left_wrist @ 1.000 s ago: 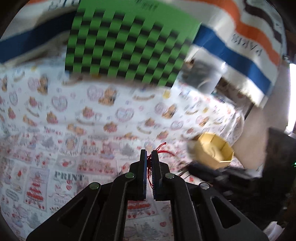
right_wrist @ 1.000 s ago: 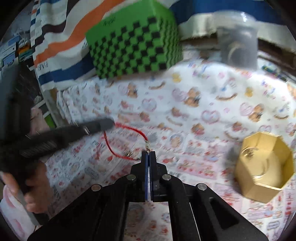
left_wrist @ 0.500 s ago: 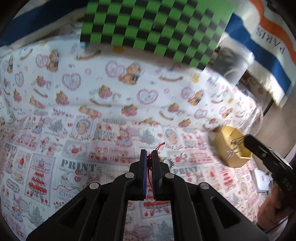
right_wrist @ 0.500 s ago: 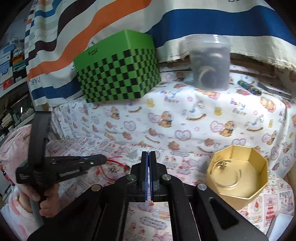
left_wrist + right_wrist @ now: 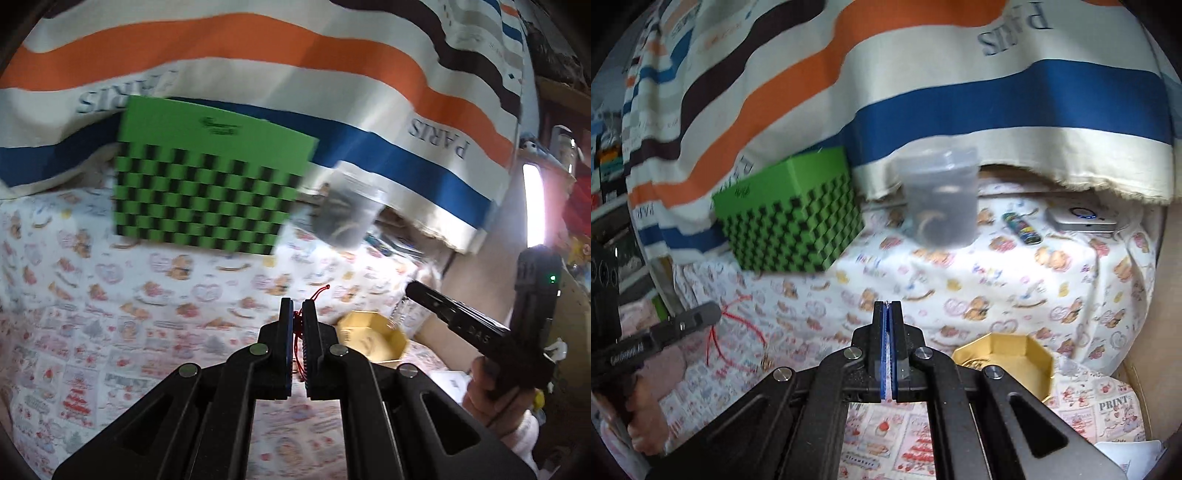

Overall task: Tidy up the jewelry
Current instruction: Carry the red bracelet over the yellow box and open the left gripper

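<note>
1. The left gripper (image 5: 298,308) is clamped on a red cord bracelet (image 5: 737,334). In the right wrist view the cord hangs in a loop from its tip, at about 9 o'clock, above the printed cloth (image 5: 997,295). A small metal charm dangles at the low end of the loop.
2. The right gripper (image 5: 887,305) has its jaws pressed together. A thin pale sliver shows at the tip, but I cannot tell whether it holds anything.
3. The gold octagonal box (image 5: 1008,350) sits open at 4 o'clock, just beside the right gripper, with something pale lying inside.
4. Likely step: carry the bracelet over to the box.
5. Keep the grip firm and lift high enough that the charm clears the rim.
6. Lower the loop into the middle of the box, then release, so no cord drapes over the wall.
</note>
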A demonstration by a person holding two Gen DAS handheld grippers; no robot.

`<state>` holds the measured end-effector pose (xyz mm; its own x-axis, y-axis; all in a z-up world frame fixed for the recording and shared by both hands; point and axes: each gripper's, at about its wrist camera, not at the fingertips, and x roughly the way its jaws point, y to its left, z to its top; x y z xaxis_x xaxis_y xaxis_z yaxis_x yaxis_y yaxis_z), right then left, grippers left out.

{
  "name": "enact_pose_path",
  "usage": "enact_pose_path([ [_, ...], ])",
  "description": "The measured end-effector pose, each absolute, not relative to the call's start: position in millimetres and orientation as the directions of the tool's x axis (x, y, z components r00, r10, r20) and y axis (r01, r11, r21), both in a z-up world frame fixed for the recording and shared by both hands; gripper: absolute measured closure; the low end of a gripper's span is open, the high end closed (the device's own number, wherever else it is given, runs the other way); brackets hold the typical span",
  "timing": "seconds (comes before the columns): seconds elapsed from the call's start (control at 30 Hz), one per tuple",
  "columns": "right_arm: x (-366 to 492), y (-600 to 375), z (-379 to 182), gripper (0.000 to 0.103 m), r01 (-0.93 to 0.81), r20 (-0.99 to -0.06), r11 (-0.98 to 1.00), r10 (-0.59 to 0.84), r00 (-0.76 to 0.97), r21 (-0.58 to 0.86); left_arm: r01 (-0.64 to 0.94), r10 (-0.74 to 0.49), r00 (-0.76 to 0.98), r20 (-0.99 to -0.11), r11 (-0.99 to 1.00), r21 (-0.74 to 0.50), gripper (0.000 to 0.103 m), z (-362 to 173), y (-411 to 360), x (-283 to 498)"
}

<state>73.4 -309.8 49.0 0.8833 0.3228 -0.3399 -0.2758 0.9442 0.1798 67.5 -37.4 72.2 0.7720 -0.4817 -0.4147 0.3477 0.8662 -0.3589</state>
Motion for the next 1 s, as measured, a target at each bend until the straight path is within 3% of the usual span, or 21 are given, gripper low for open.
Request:
enact_pose_path([
  [0.17,77.5,-333.4,44.3,0.101,-0.243,-0.35,0.955,0.289,0.891,0.172,0.392,-0.532,0.721,-0.444,0.842,-0.372,0.1,70.5,-70.9,92.0],
  [0.5,106.7,-377.4,11.2,0.101,-0.199,-0.428,0.893,0.376,0.821,0.402,0.444,-0.583,0.633,-0.51,0.812,-0.378,0.1,43.9,-142.1,115.8],
  [0.6,119.2,-384.6,-1.5,0.101,-0.146,-0.495,0.895,0.362,0.79,0.421,0.463,-0.614,0.605,-0.507,0.789,-0.403,0.1,37.3,-160.5,115.3],
  [1.0,140.8,-412.6,-30.4,0.101,0.026,-0.609,0.913,0.25,0.752,0.407,0.466,-0.536,0.567,-0.625,0.835,-0.294,0.1,1.1,-234.1,150.8],
])
